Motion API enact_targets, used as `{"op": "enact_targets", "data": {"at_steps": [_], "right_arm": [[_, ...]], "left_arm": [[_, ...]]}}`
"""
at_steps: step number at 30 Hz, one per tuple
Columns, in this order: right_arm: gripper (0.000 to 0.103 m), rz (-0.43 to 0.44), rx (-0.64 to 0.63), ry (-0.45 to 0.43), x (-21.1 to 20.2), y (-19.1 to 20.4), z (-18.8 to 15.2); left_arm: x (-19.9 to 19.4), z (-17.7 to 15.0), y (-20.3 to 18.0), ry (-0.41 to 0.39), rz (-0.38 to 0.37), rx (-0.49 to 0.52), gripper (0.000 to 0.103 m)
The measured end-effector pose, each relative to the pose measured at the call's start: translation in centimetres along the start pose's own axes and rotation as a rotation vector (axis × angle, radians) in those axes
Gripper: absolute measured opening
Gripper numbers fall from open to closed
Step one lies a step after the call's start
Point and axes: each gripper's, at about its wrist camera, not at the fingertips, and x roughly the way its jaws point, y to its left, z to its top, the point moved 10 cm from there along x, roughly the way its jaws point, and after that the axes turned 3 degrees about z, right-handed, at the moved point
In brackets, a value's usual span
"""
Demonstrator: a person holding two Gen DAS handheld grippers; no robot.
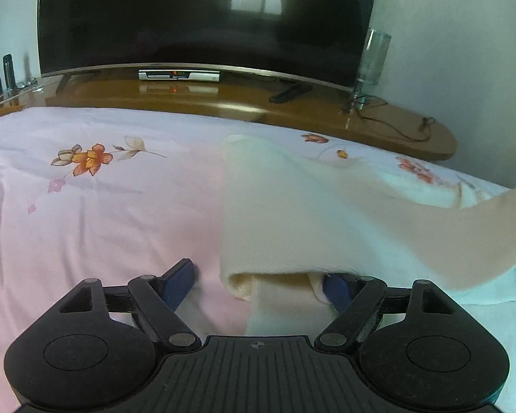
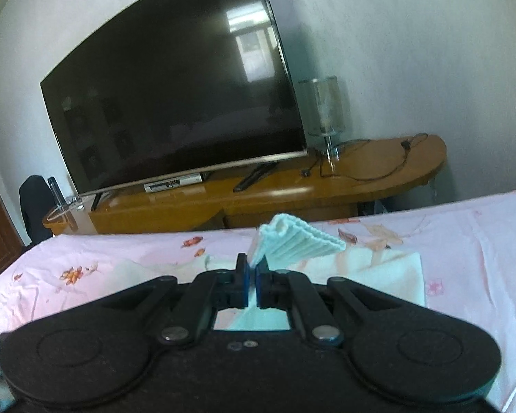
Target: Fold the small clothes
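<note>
A small cream-white garment (image 1: 292, 213) lies on the pink floral bed sheet (image 1: 103, 206). In the left wrist view one part of it is lifted and stretches off to the right edge. My left gripper (image 1: 258, 284) is open, its blue pads spread wide, with the garment's near folded edge lying between them. My right gripper (image 2: 253, 275) is shut on a ribbed edge of the garment (image 2: 299, 244), which sticks up above the fingertips over the bed. More of the garment (image 2: 388, 275) lies flat beyond the right gripper.
A wooden TV bench (image 1: 223, 99) stands right behind the bed with a large dark television (image 1: 203, 17), a set-top box (image 1: 179, 75), a remote (image 1: 290, 93), a glass lamp (image 2: 323, 110) and cables (image 2: 368, 168). A dark chair (image 2: 34, 203) stands at the left.
</note>
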Motion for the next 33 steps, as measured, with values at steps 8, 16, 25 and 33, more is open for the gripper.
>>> {"op": "enact_targets", "data": {"at_steps": [8,16,25,33], "right_arm": [[0.005,-0.127,0.074,-0.003,-1.9,-5.8,0.0],[0.005,-0.154,0.127,0.177,0.7,-8.2,-7.0],[0.005,-0.127,0.089,0.083,-0.5,-7.9,-4.5],[0.005,-0.153,0.157,0.171,0.5,-10.3,-7.4]], "left_arm": [[-0.6,-0.3,1.7,-0.025,-0.003,-0.072,0.079],[-0.8,-0.4,2.5,-0.025,-0.009,-0.082,0.079],[-1.1,-0.7,3.9,-0.031,-0.02,-0.073,0.079],[-1.4,-0.9,4.1,-0.027,-0.027,-0.054,0.079]]}}
